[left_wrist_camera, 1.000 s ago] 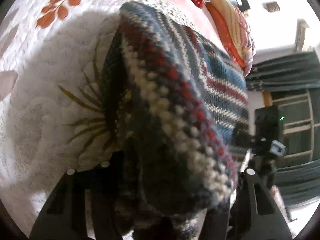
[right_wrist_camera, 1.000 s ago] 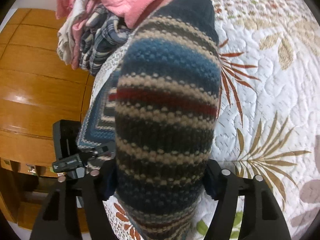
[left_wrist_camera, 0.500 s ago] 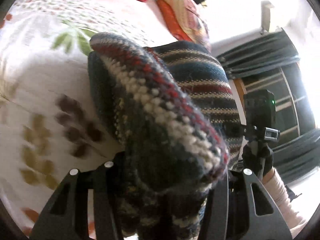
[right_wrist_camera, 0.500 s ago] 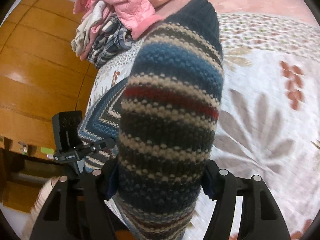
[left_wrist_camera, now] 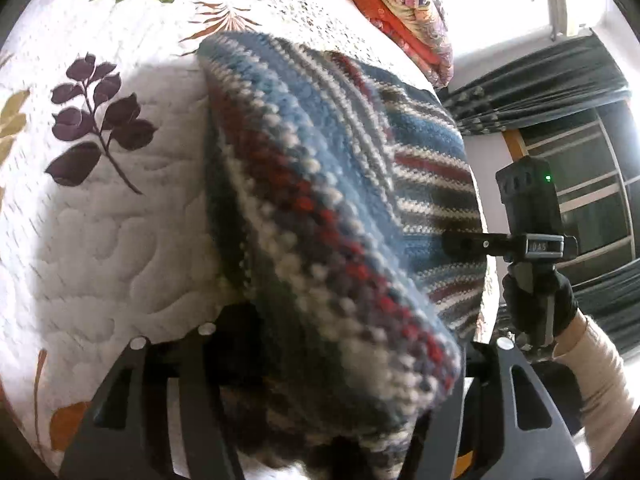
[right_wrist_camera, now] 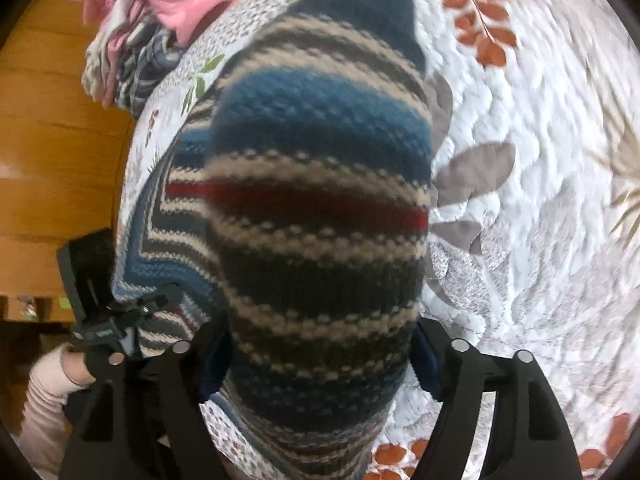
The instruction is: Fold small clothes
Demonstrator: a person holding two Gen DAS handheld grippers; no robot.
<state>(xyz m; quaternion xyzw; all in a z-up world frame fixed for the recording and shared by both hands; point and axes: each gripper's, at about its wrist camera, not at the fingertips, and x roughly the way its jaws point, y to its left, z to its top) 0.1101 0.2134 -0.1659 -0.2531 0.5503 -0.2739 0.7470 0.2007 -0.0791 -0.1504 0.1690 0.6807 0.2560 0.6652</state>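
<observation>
A striped knitted garment (left_wrist_camera: 320, 208) in blue, red, cream and dark bands fills both wrist views, draped over a quilted bedspread. My left gripper (left_wrist_camera: 320, 380) is shut on one bunched edge of it. In the right wrist view the same striped knit (right_wrist_camera: 320, 208) rises in a thick fold from between the fingers of my right gripper (right_wrist_camera: 316, 364), which is shut on it. The fingertips of both grippers are hidden under the wool. The right gripper (left_wrist_camera: 528, 248) shows at the knit's far side in the left wrist view, held by a gloved hand.
The white quilted bedspread (left_wrist_camera: 100, 220) with leaf prints lies beneath. A pile of pink and checked clothes (right_wrist_camera: 152, 28) sits at the bed's far corner. Orange and patterned folded bedding (left_wrist_camera: 404, 12) lies beyond. A wooden panel (right_wrist_camera: 56, 152) and dark curtains (left_wrist_camera: 560, 92) border the bed.
Both grippers have carried the knit across the bedspread; the leaf prints beneath have shifted. The fold stays clamped in both.
</observation>
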